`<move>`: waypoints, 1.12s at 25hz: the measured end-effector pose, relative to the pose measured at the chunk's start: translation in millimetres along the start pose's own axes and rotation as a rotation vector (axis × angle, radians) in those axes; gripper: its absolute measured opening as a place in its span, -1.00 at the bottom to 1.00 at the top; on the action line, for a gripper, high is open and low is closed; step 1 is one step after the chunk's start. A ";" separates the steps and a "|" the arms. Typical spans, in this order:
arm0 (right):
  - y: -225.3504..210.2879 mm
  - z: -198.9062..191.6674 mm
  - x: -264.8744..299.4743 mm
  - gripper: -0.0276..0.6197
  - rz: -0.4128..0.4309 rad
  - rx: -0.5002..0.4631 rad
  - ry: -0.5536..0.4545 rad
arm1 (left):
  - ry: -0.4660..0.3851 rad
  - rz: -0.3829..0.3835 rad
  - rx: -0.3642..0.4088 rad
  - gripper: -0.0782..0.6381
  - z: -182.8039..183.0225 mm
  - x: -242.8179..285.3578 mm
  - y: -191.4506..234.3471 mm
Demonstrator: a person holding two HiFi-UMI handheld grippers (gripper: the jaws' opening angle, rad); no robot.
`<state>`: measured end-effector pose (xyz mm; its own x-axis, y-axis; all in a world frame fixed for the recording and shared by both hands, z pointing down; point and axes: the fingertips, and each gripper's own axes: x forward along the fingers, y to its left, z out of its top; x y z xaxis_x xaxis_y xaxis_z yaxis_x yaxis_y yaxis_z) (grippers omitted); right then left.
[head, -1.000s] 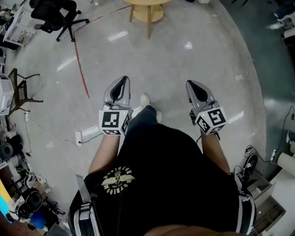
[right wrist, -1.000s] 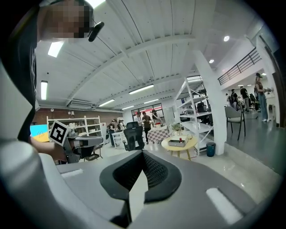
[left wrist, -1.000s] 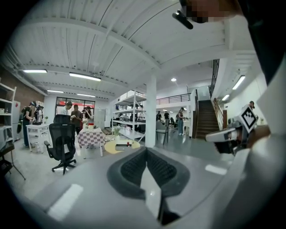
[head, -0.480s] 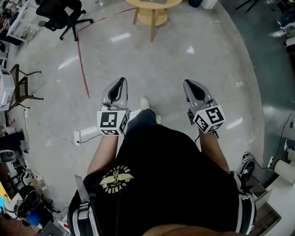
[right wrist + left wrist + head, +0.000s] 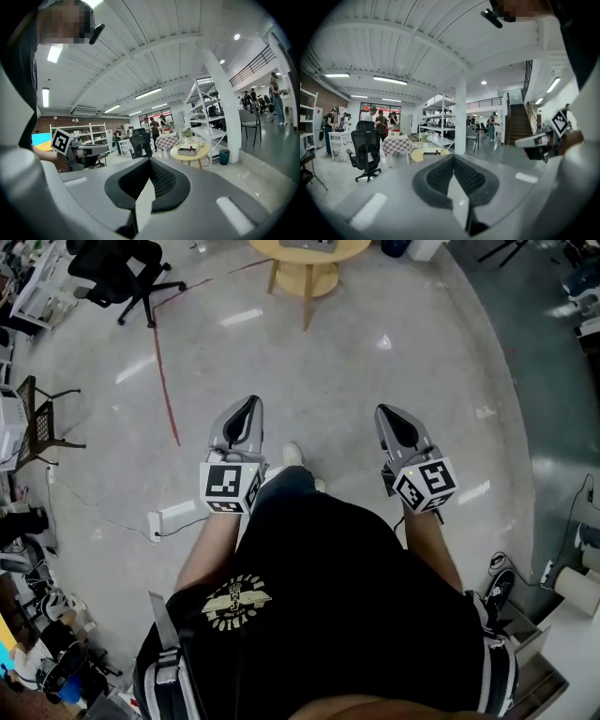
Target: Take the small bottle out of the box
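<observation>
- Holding: left gripper (image 5: pixel 249 405) and right gripper (image 5: pixel 388 412), side by side above the floor (image 5: pixel 375 362); each has its jaws pressed together, with nothing between them.
- table (image 5: pixel 190 153): round, yellow, well ahead of both grippers (cut by the head view's top edge).
- box (image 5: pixel 186 151): grey, low, near the table's middle.
- red speck (image 5: pixel 190 147): at the box's top, possibly the bottle; too small to tell.
- chair (image 5: pixel 117 268): black, left of the table.

right hand-held gripper (image 5: pixel 150 165), jaws together, empty; round yellow table (image 5: pixel 189 151) beyond
</observation>
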<state>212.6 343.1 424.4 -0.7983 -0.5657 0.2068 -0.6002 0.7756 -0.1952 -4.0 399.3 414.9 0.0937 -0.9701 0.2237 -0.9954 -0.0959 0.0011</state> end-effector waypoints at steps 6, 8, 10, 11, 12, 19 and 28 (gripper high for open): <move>-11.6 22.9 20.2 -0.89 -0.016 -0.020 -0.008 | -0.030 -0.022 0.004 -0.78 20.3 29.8 12.5; -17.8 34.2 21.2 -0.89 -0.025 -0.031 -0.011 | -0.048 -0.036 0.009 -0.78 30.0 41.3 10.4; -23.7 43.8 24.1 -0.89 -0.036 -0.043 -0.010 | -0.062 -0.050 0.012 -0.78 39.1 53.7 10.6; -26.4 49.9 25.0 -0.89 -0.042 -0.052 -0.011 | -0.076 -0.057 0.021 -0.78 46.4 58.6 10.6; -28.7 57.2 25.4 -0.89 -0.046 -0.063 -0.015 | -0.092 -0.061 0.034 -0.78 55.1 62.5 11.1; -30.8 93.7 73.7 -0.89 -0.108 -0.104 -0.038 | -0.088 -0.090 0.052 -0.78 73.3 100.3 75.9; -21.1 106.8 106.2 -0.89 -0.114 -0.112 -0.050 | -0.112 -0.115 0.086 -0.78 80.8 122.7 110.0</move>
<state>135.2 236.8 348.1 -0.7285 -0.6629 0.1725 -0.6799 0.7304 -0.0645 -100.3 251.8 363.7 0.2134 -0.9700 0.1169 -0.9730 -0.2217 -0.0637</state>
